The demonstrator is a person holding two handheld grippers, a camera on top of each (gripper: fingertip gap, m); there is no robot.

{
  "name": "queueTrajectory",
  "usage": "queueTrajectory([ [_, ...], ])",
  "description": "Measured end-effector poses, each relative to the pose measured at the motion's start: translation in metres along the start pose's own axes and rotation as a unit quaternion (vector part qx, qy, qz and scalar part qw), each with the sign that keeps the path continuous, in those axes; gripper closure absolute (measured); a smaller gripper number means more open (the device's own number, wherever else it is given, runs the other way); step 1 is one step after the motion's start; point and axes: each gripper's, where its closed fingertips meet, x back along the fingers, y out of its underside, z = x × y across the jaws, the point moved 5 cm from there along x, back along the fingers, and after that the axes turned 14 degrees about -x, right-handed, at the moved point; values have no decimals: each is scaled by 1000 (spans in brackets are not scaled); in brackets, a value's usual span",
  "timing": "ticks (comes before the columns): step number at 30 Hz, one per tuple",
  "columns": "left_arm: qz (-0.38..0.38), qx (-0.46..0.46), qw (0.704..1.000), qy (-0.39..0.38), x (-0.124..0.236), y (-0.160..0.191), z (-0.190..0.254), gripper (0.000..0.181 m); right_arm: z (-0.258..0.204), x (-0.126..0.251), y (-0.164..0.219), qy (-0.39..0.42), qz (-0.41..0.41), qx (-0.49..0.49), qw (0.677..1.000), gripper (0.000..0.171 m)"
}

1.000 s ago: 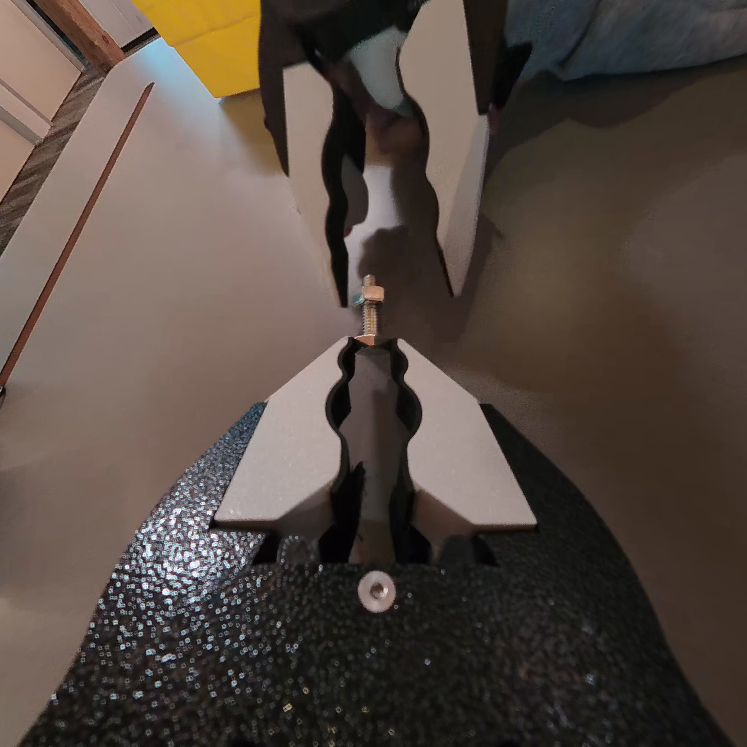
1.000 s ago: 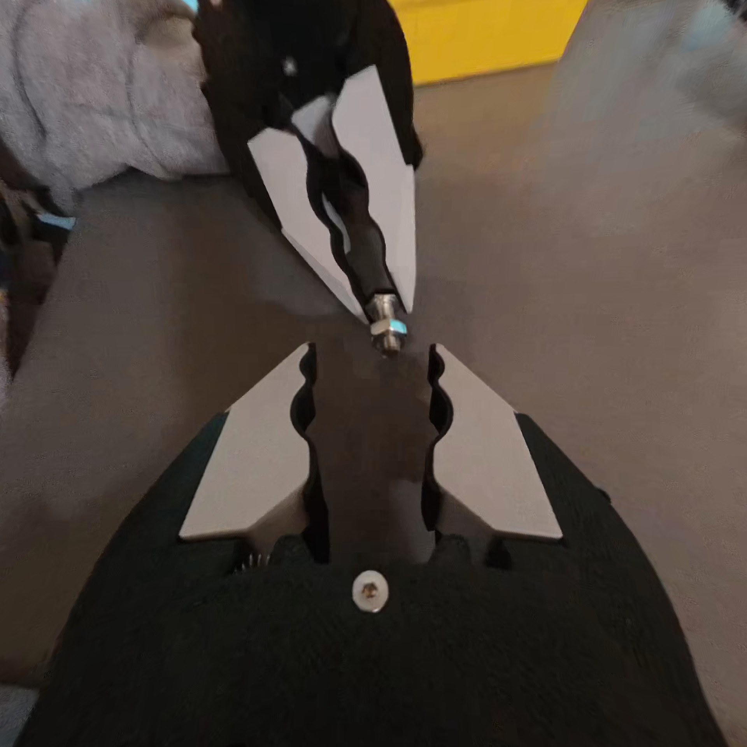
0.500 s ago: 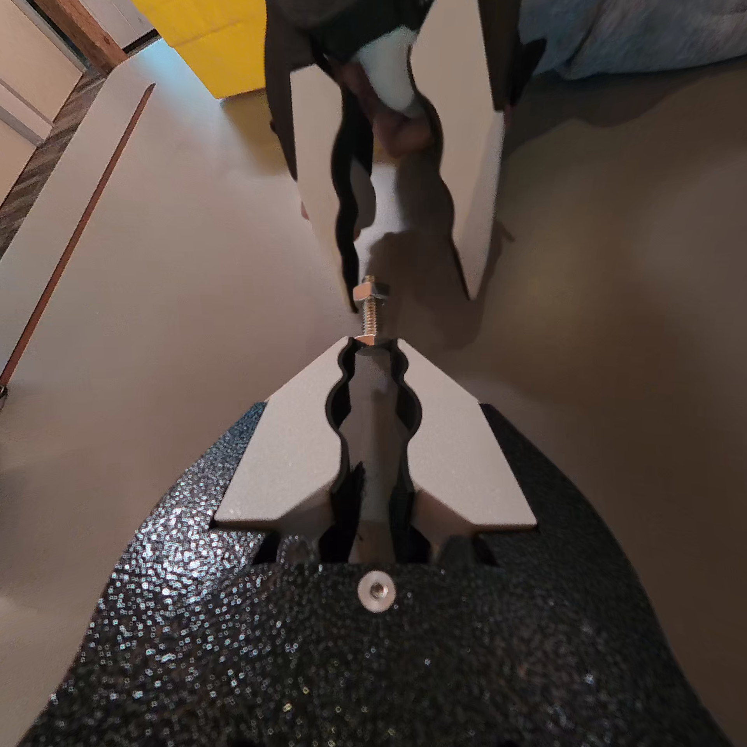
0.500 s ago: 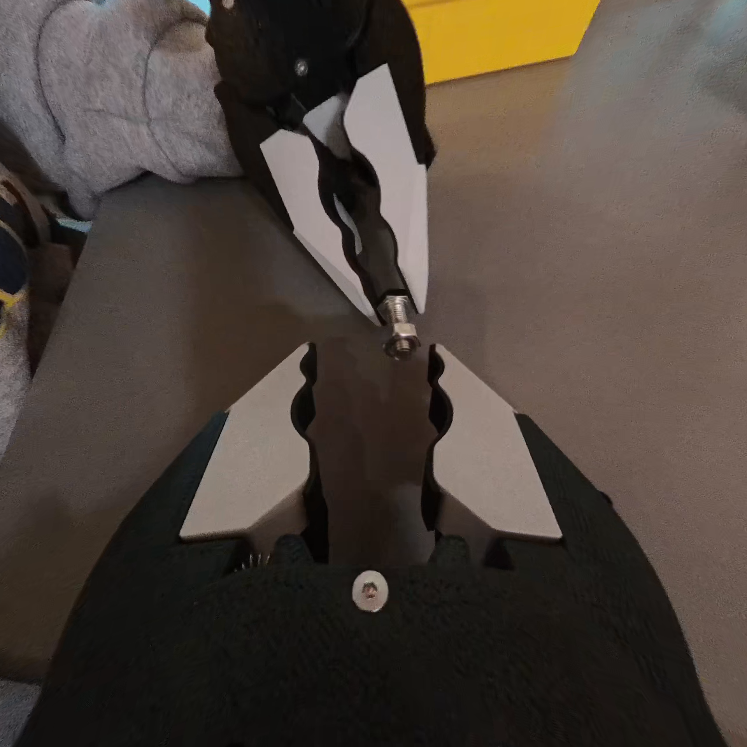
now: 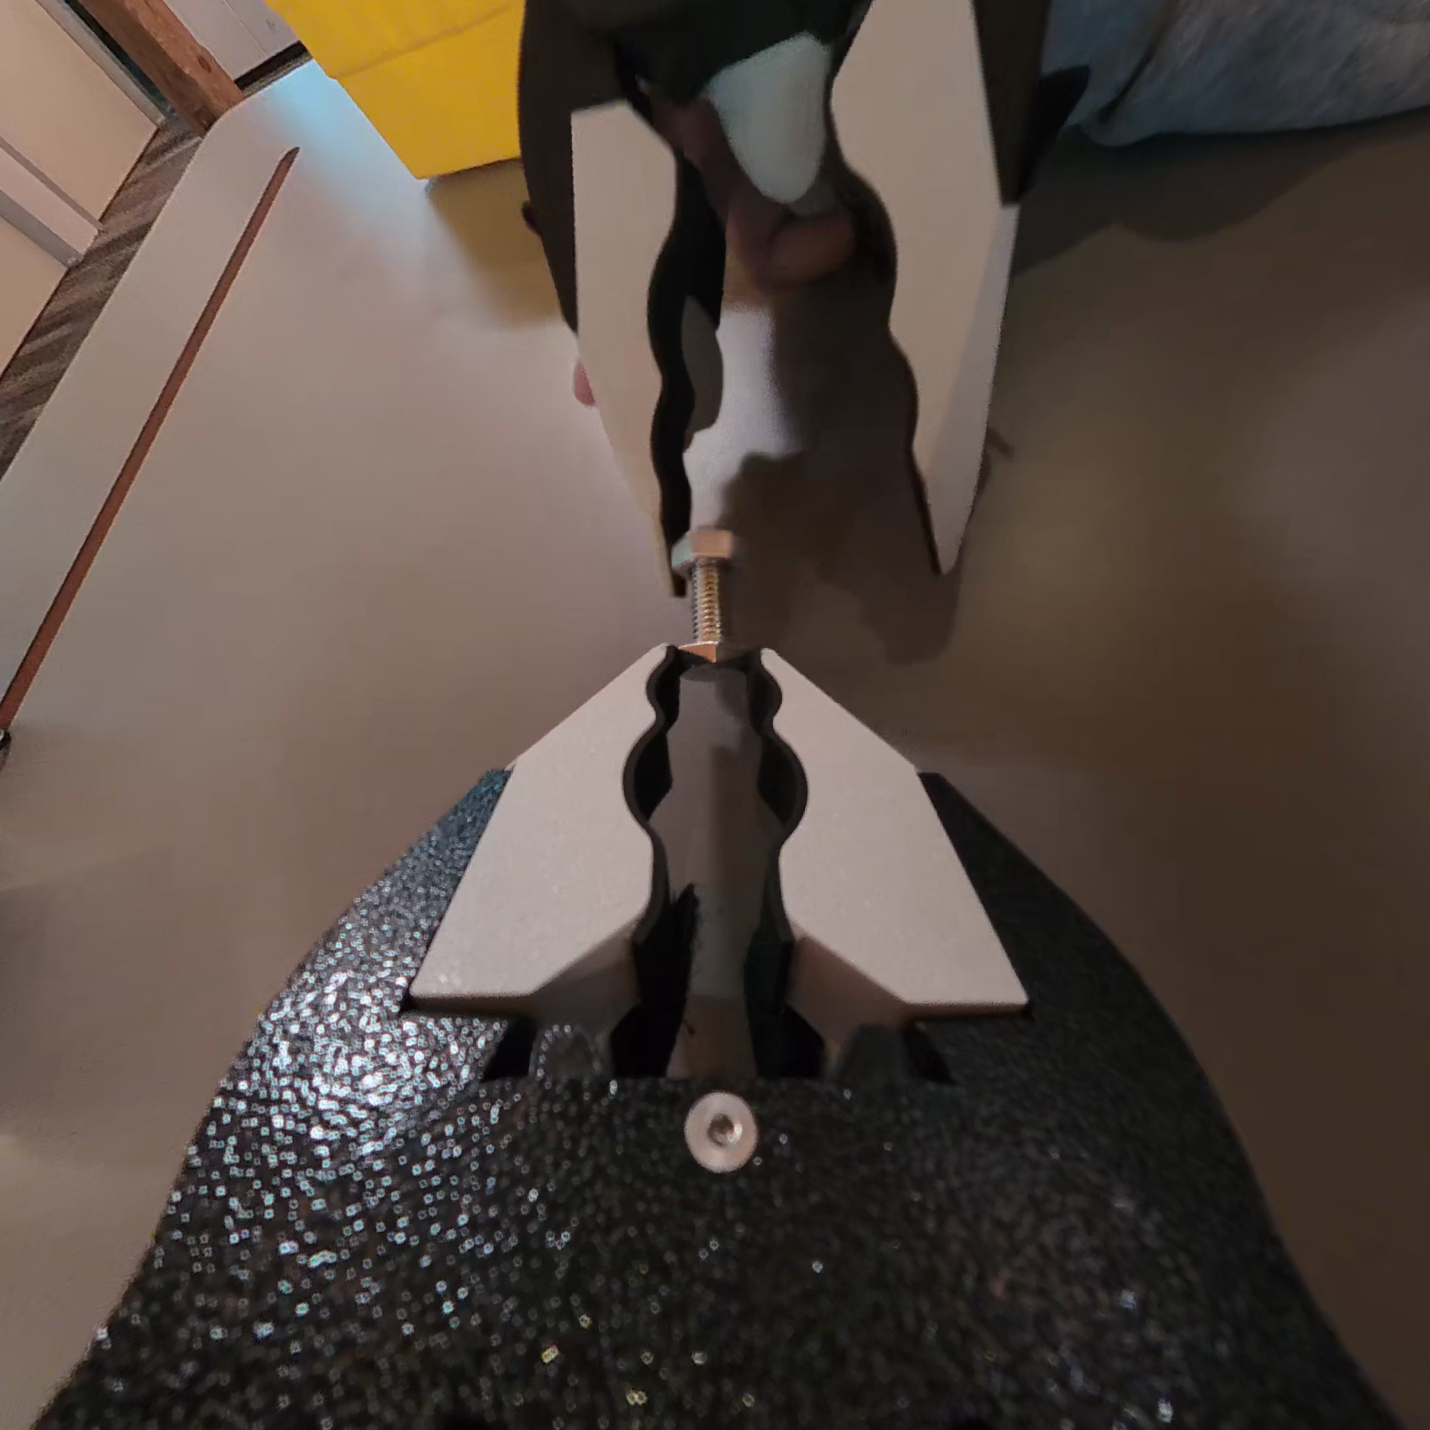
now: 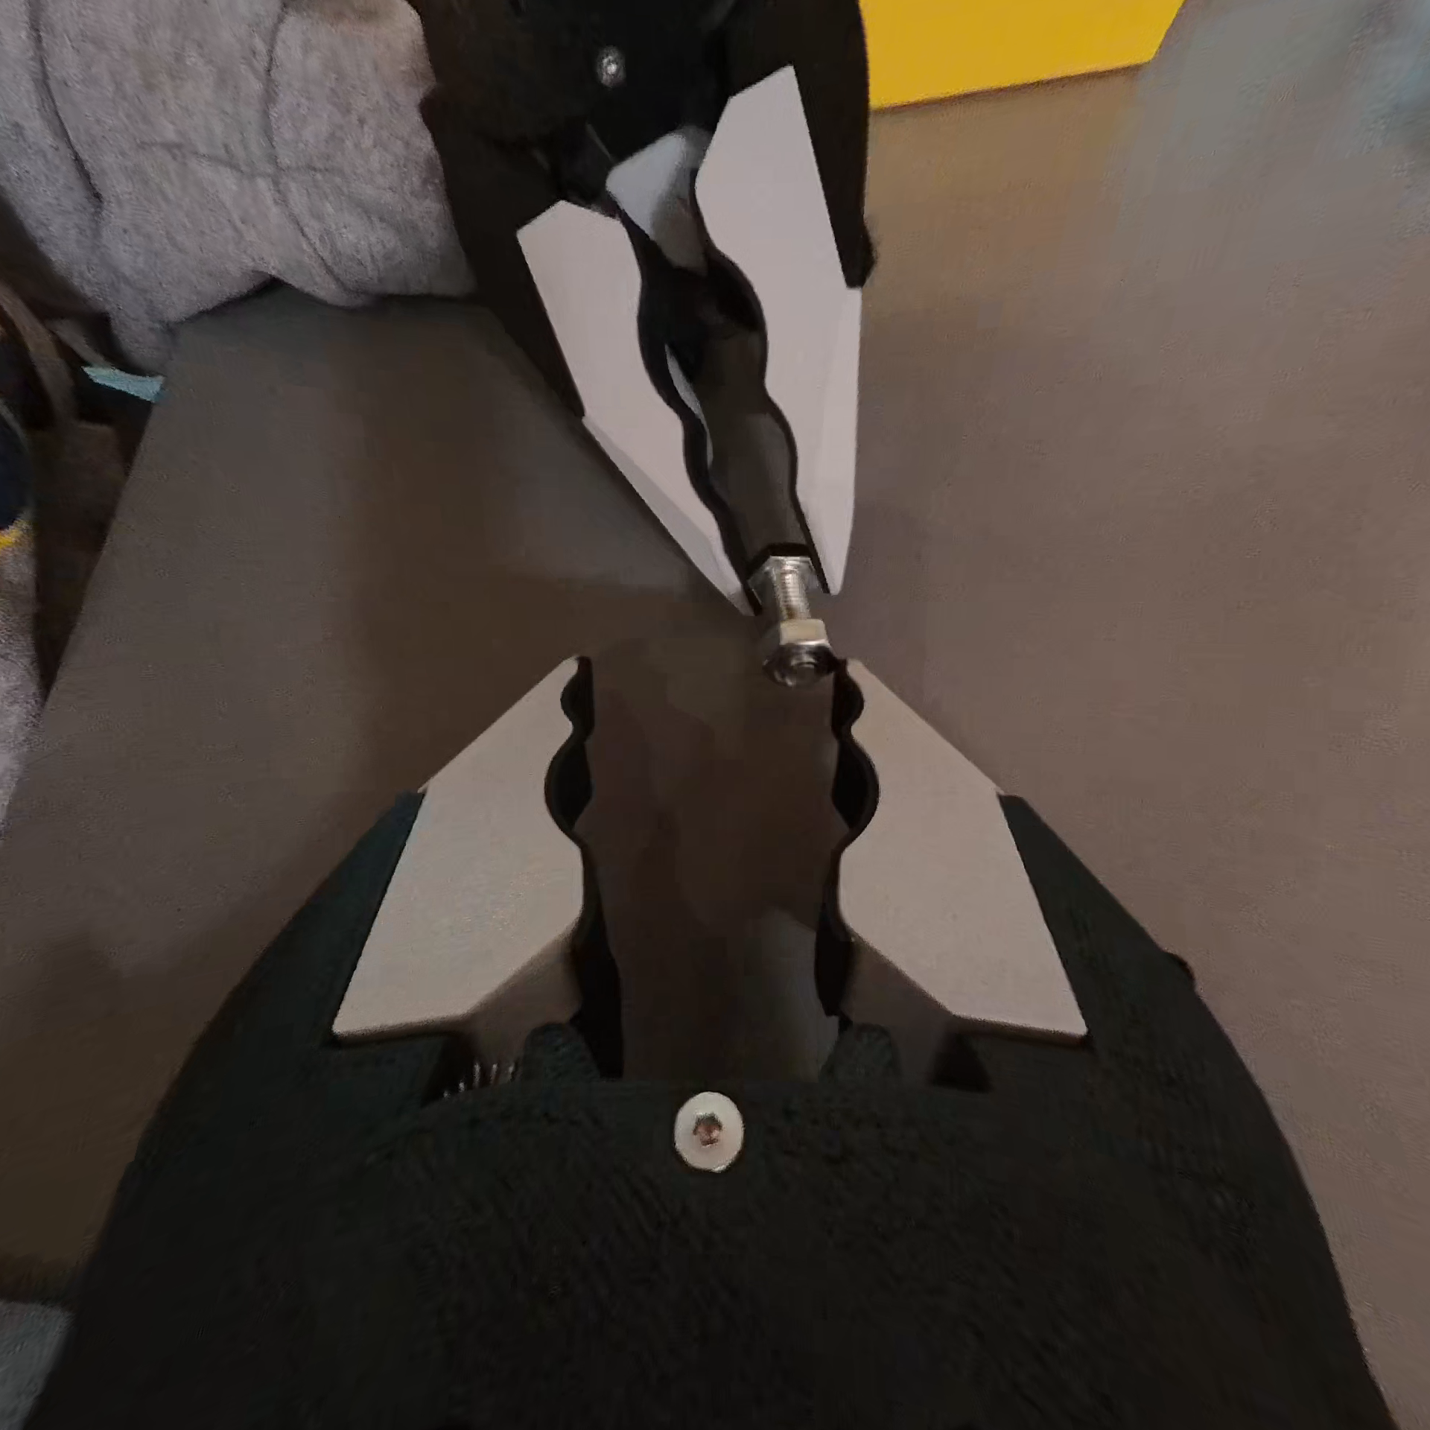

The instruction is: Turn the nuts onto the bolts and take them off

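Observation:
My left gripper (image 5: 712,658) is shut on the head of a small steel bolt (image 5: 708,603), which points forward above the grey table (image 5: 348,542). A hex nut (image 5: 703,545) sits at the far end of its thread. My right gripper (image 5: 805,565) faces it from the far side, open and empty. The nut lies beside one of its fingers (image 5: 619,348); I cannot tell if they touch. In the right wrist view my right gripper (image 6: 712,669) is open. The nut (image 6: 797,656) is just off its right fingertip (image 6: 913,774), on the bolt (image 6: 783,592) held by the left gripper (image 6: 785,588).
A yellow box (image 5: 418,70) stands at the table's far end. Grey fabric (image 6: 193,155) lies along one side. The table's edge with a brown strip (image 5: 155,410) runs along the left in the left wrist view, with floor beyond. A person's fingers (image 5: 789,240) show behind the right gripper. My two grippers' fingertips are within a few centimetres of each other.
The right gripper has come closer to the bolt and shifted sideways, so the nut went from between its fingers to beside one fingertip. The nut sits nearer the bolt's tip.

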Motion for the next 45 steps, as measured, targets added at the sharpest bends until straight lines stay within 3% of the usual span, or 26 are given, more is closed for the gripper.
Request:
queueTrajectory([
  [1, 1, -1, 1000, -1, 0, 0, 0, 166, -5, 2, -7, -5, 28, 23, 999, 107],
  [2, -1, -1, 1000, -2, 0, 0, 0, 166, -17, 9, -20, -42, 86, 58, 994, 120],
  [3, 0, 0, 1000, -1, 0, 0, 0, 165, -26, 16, -32, -58, 148, 73, 985, 119],
  [4, 0, 1, 1000, -1, 0, 0, 0, 165, -21, 19, -35, -34, 153, 70, 985, 119],
  [6, -1, 1, 1000, -1, 0, 0, -1, 166, 2, 13, -15, 21, 62, 25, 998, 114],
  [8, -1, 1, 1000, -1, 0, 0, 0, 166, 10, 6, 2, 7, 8, -28, 1000, 111],
  [12, 1, -2, 1000, 0, 0, 0, 0, 166, 1, -3, -5, -8, 14, -14, 1000, 108],
  [13, 1, -3, 1000, -1, 0, 0, 0, 166, -2, -3, -10, -6, 27, 11, 1000, 105],
  [14, -1, -1, 1000, -1, 0, 0, 0, 165, -13, 1, -17, -33, 65, 51, 996, 119],
  [16, -1, 2, 1000, 0, 0, 0, -1, 165, -24, 15, -36, -64, 159, 62, 983, 126],
  [20, -1, 1, 1000, -1, 0, 0, -1, 166, 13, 4, -4, 16, 22, -14, 1000, 117],
  [23, -1, 3, 1000, 1, 0, 0, -1, 166, 9, -1, -4, -9, 9, -47, 999, 117],
  [25, 0, 0, 1000, 0, 0, 0, -1, 166, 4, -2, -8, 0, 18, -10, 1000, 111],
  [28, -1, 5, 1000, 0, 0, 0, -1, 165, -12, 12, -29, -19, 132, 66, 989, 125],
  [32, -1, 3, 1000, -1, 0, 0, -1, 166, 19, 6, -5, 49, 19, -22, 998, 127],
  [37, 2, -5, 1000, -1, 0, -1, -1, 166, 17, 2, -10, 36, 27, -30, 999, 149],
  [42, 19, 43, 998, 28, 7, -10, 1, 166, 6, 8, -12, 66, 40, 120, 990, 154],
  [45, 66, 175, 981, 55, 19, -14, -11, 166, 3, 14, -25, 172, 63, 276, 943, 155],
])
